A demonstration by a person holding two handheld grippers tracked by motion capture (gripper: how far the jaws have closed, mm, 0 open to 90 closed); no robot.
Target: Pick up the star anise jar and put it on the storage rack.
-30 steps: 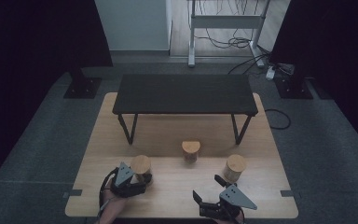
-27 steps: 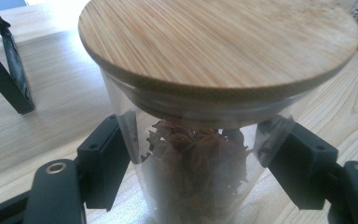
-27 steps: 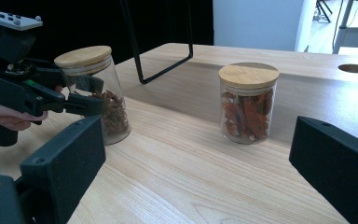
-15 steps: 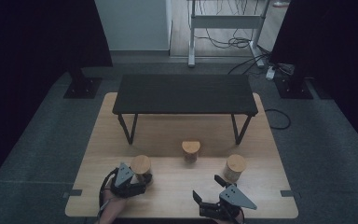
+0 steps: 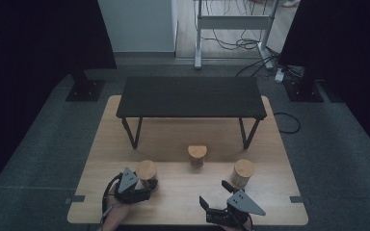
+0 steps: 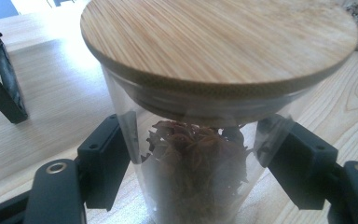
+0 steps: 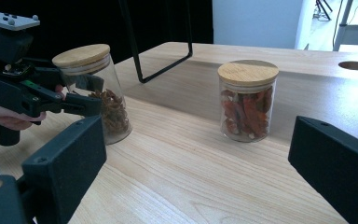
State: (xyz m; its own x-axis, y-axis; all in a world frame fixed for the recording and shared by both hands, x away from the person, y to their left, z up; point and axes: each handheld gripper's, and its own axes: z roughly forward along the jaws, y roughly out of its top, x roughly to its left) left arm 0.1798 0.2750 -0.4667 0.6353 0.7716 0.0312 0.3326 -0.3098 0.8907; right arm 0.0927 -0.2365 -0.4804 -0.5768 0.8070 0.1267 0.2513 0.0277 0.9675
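1. Across the earlier high views almost nothing had moved: both hands kept their places near the front edge of the tabletop (image 5: 270, 144), and the three jars stood where they had been.
2. The right tool (image 5: 218, 198) hung with its jaws wide apart and nothing between them, pointing toward the jars.
3. The left tool (image 5: 150, 185) stayed clamped on the near-left jar (image 6: 200, 154), its pads pressing the glass below the bamboo lid (image 6: 214, 37); the jar stood upright on the tabletop and held brownish dried petals or spice.
4. That suggested the grasp was made and the lift not begun.
5. Farther off stood the middle jar (image 5: 197, 156) and the right jar (image 5: 242, 172), before the black bench (image 5: 190, 96).
6. No brand, label or writing was legible anywhere.
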